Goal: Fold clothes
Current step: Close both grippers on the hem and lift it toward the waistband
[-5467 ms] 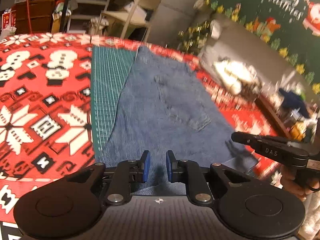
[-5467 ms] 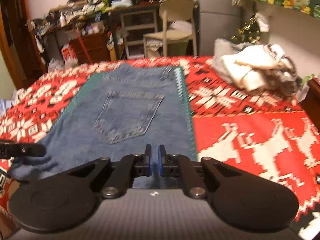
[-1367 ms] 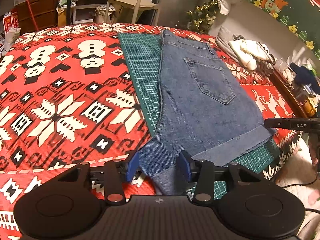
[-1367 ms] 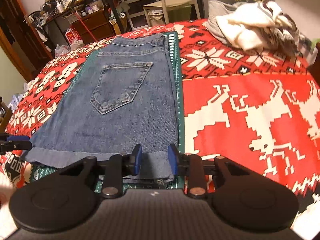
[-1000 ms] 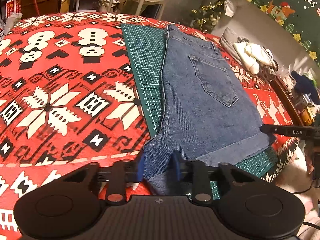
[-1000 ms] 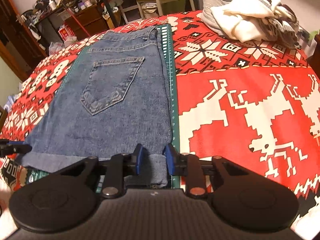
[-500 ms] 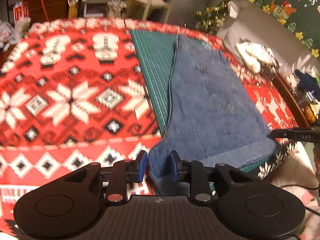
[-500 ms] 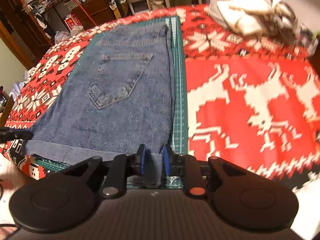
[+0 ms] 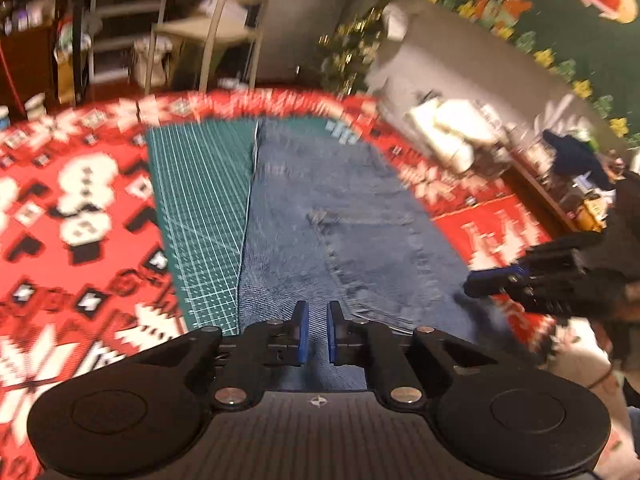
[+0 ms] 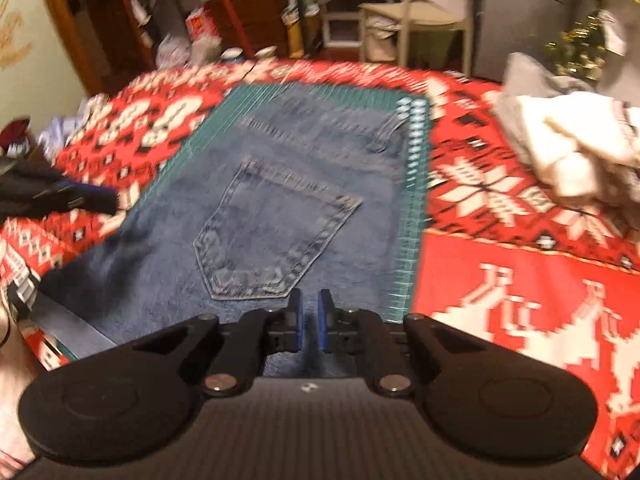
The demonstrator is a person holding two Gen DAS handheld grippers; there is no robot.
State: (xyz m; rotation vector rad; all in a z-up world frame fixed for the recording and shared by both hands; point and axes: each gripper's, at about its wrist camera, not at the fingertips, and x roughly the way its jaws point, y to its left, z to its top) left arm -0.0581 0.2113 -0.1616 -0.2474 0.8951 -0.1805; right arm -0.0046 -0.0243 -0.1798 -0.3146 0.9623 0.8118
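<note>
Blue denim shorts (image 9: 340, 208) lie flat on a green cutting mat (image 9: 200, 200), back pocket (image 10: 276, 232) facing up and waistband at the far end. My left gripper (image 9: 315, 332) is shut on the near hem at the shorts' left corner, with denim showing between its blue pads. My right gripper (image 10: 309, 320) is shut on the near hem at the right side, just below the pocket. Each gripper shows in the other's view: the right gripper (image 9: 520, 280) at the shorts' right edge, the left gripper (image 10: 72, 198) at their left edge. Both views are motion-blurred.
A red patterned cloth (image 9: 80, 200) covers the table. A pile of white and grey clothes (image 10: 568, 148) sits at the far right of the table. Beyond the far edge stand a pale chair (image 10: 420, 12) and cluttered shelves.
Both grippers closed on the near hem corners, then rose and moved forward over the shorts toward the waistband, carrying the hem with them.
</note>
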